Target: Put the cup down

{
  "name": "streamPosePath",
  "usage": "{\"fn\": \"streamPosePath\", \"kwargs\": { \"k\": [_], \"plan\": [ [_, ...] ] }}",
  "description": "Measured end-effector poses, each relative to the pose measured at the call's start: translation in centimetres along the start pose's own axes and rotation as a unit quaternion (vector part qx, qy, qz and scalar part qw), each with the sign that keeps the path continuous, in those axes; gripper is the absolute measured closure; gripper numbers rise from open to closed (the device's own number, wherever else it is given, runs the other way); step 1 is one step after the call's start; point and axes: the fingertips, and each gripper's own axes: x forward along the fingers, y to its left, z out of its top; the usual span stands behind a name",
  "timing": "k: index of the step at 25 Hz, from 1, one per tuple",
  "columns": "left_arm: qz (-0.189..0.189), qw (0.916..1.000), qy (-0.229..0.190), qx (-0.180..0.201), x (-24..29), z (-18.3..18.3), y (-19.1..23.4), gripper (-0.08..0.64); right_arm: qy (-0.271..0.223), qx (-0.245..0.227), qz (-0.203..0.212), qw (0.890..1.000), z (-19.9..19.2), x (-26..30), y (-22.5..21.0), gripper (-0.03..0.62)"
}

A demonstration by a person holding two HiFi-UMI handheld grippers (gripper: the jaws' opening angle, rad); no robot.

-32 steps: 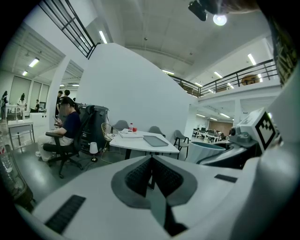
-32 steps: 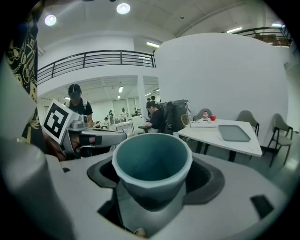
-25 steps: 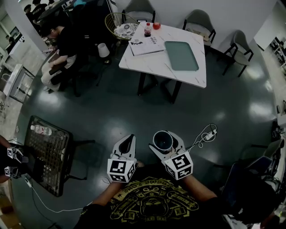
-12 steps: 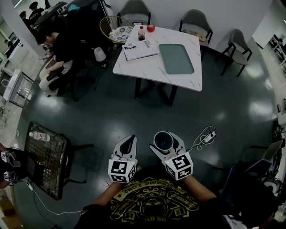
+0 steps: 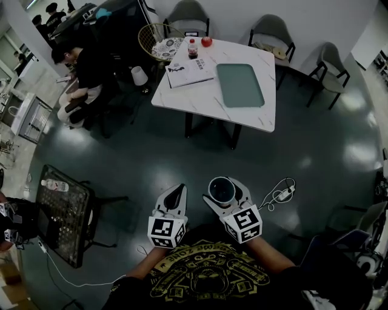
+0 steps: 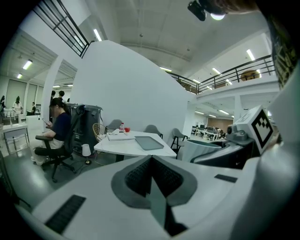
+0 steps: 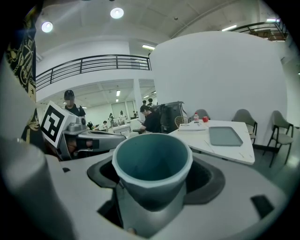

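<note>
while right hand-held gripper (image 5: pixel 223 194) grips upright cup (image 7: pixel 152 161) | left hand-held gripper (image 5: pixel 175 192): closed

dim head view, bright ceiling lamps, fisheye bending, dark vignetted corners.

Open-plan office, lounge corner: white meeting table (image 5: pixel 200 100) with grey chairs (image 5: pixel 189 13), person (image 5: pixel 82 63) seated on a swivel chair (image 6: pixel 50 157), railed mezzanine (image 7: pixel 93 63) overhead, staffed desks (image 7: pixel 115 127) behind, glossy dark floor (image 5: pixel 303 151).
</note>
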Motion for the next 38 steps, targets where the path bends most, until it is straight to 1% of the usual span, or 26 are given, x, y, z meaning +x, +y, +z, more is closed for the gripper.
{"fn": "streamPosePath", "kwargs": {
  "k": [8,17,24,28,33,38],
  "plan": [
    [-0.010,0.9999,0.002,0.007,3.9,0.9,-2.8,0.549,-0.004,0.003,0.000,1.000,0.3,-0.9,-4.3,0.216],
    [-0.005,0.9999,0.003,0.013,7.2,2.0,-5.0,0.549,-0.015,0.010,0.003,1.000,0.9,-1.9,-8.4,0.216],
    [-0.002,1.0000,0.005,-0.004,9.6,2.1,-6.8,0.549,-0.021,0.015,0.000,1.000,0.9,-3.1,-11.5,0.216],
    [-0.010,0.9999,0.009,-0.006,11.1,2.0,-8.1,0.549,-0.027,0.021,-0.010,0.999,0.8,-4.0,-13.3,0.216],
    [-0.025,0.9995,0.016,0.007,12.6,2.2,-10.2,0.549,-0.027,0.028,-0.018,0.999,0.6,-5.3,-15.0,0.216],
    [-0.030,0.9992,0.024,0.009,13.6,2.2,-10.9,0.549,-0.026,0.037,-0.024,0.999,0.2,-5.7,-16.2,0.216]
  ]
}}
